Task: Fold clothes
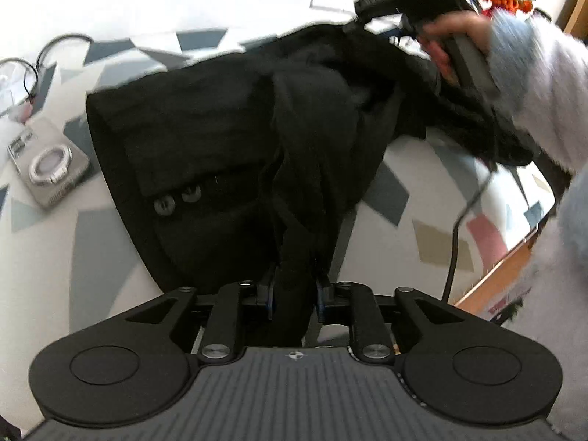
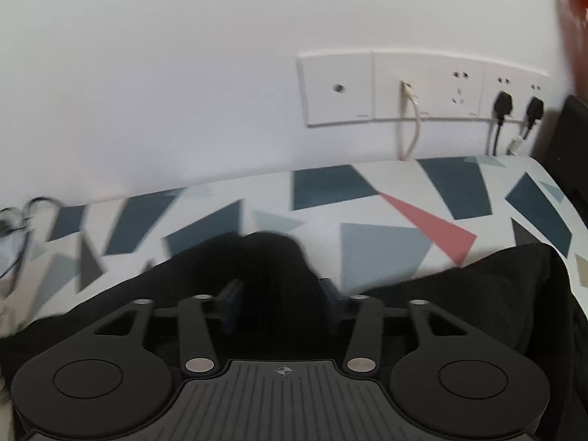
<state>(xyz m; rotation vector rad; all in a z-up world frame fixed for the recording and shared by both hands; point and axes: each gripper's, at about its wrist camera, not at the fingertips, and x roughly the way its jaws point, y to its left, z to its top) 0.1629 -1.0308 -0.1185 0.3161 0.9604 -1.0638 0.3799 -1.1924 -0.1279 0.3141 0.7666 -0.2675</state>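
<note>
**A:** Why is your left gripper (image 1: 294, 290) down at the near edge of the table (image 1: 110, 250)?

**B:** That is where the garment's (image 1: 205, 139) near end lies. I have a bunched rope of the black cloth running straight between my pads, and they look pressed onto it. I judge I am gathering that end so I can carry it over for a fold.

**A:** What sits off to the left of it?

**B:** A grey device (image 1: 47, 163) with a white ring on top, near the table's left edge, and beyond it some thin cables (image 1: 33, 70). Both lie apart from the cloth, so they should stay out of the fold.

**A:** And the right gripper (image 2: 281, 307)?

**B:** My right hand (image 1: 463, 40) holds it over the far right part of the table, toward the wall with the sockets (image 2: 422, 88). Black cloth humps up between its jaws, which stand fairly wide. It is too blurred to tell whether the pads pinch it or only straddle it.

**A:** Why two grips so far apart?

**B:** As I read it, one at each end lets me lift the garment evenly instead of dragging it.

**A:** How does the garment look?

**B:** Black and thick, lying across the middle of the patterned table. Its left half is flat, with two dark buttons (image 1: 178, 200) near the front. Its right half is twisted into heavy folds that rise toward my right hand. It is far from a neat fold yet.
</note>
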